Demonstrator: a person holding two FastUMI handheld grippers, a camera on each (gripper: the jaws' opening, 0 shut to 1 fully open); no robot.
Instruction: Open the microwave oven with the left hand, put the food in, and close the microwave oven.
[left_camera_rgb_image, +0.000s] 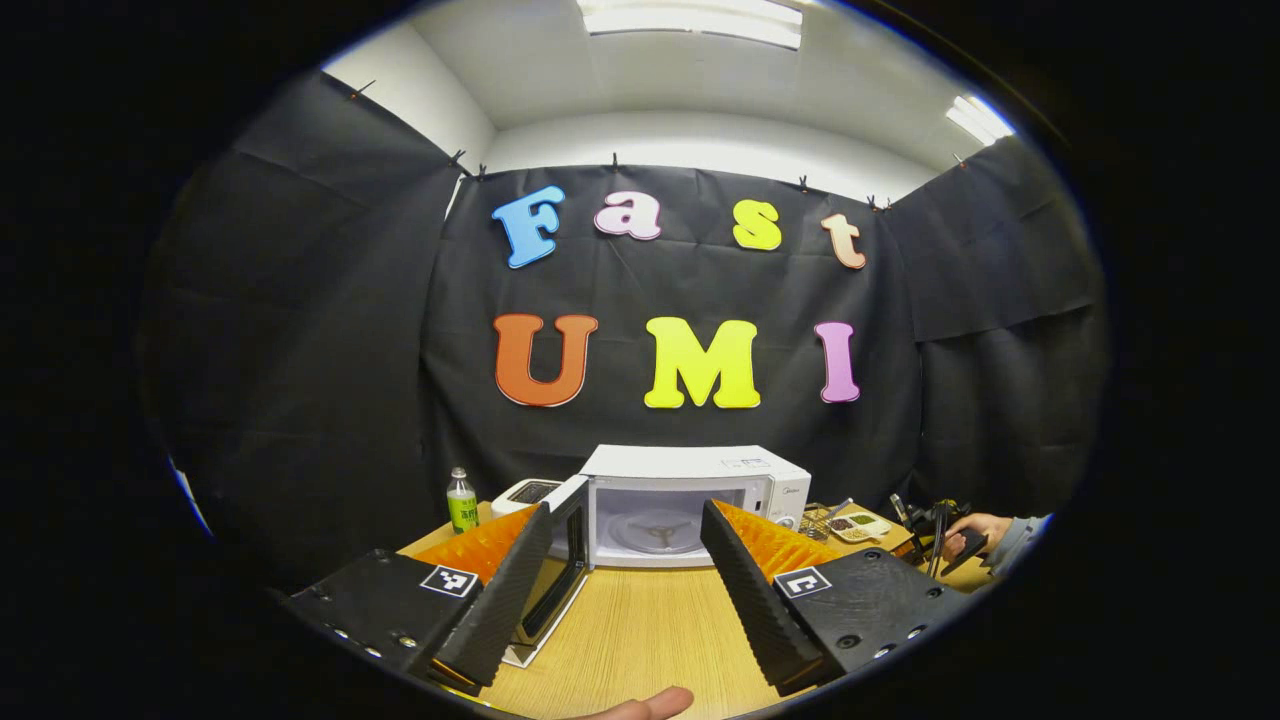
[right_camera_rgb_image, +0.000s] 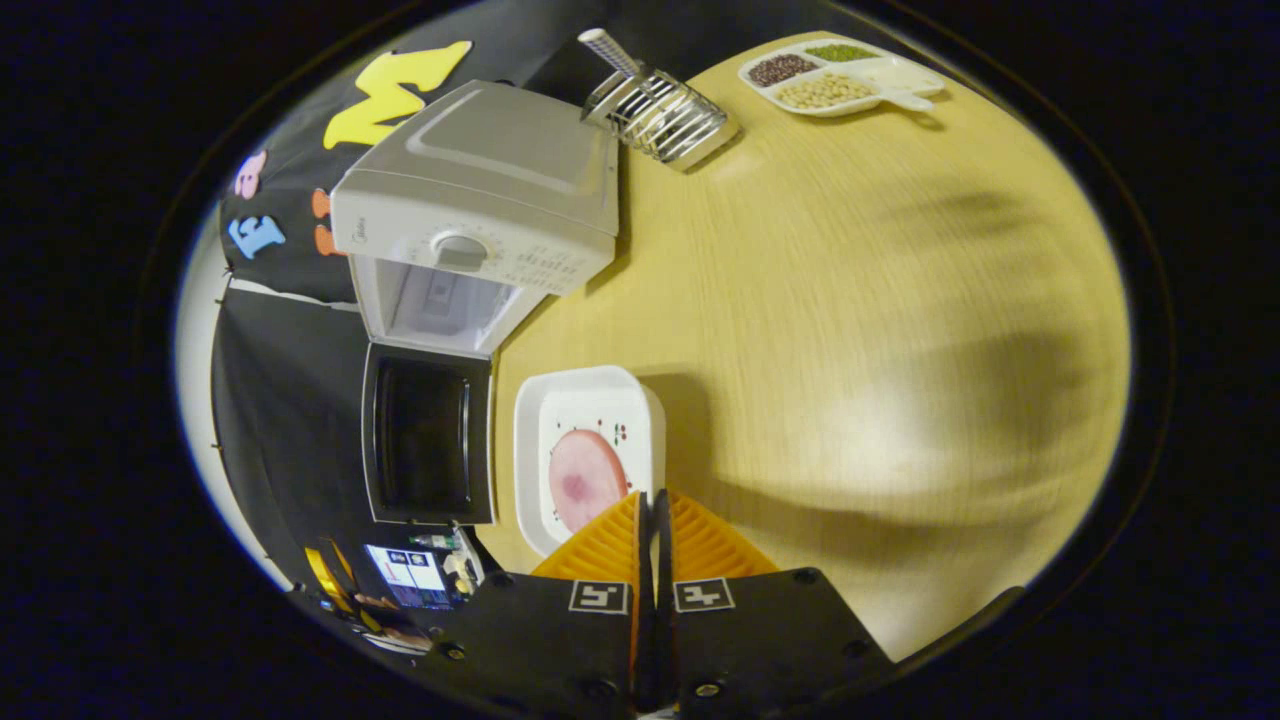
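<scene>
Looking through the left gripper view: left gripper (left_camera_rgb_image: 625, 585) hangs spread wide with nothing between its fingers, backed off from the white boxy microwave oven (left_camera_rgb_image: 697, 502), whose dark-windowed door (left_camera_rgb_image: 560, 570) stands swung out, cavity free for loading. Right gripper view: right gripper (right_camera_rgb_image: 650, 520) is pinched on the rim of the white square plastic tray (right_camera_rgb_image: 585, 455) carrying a pink round meat slice (right_camera_rgb_image: 583, 478) (likely mid-carry above the tan wooden table (right_camera_rgb_image: 850, 300)), just beside the door. The front-panel logo is too small to read.

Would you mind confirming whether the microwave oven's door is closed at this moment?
No, in the left gripper view the microwave oven stands with its door swung open to the left, and its bare cavity shows.
</scene>
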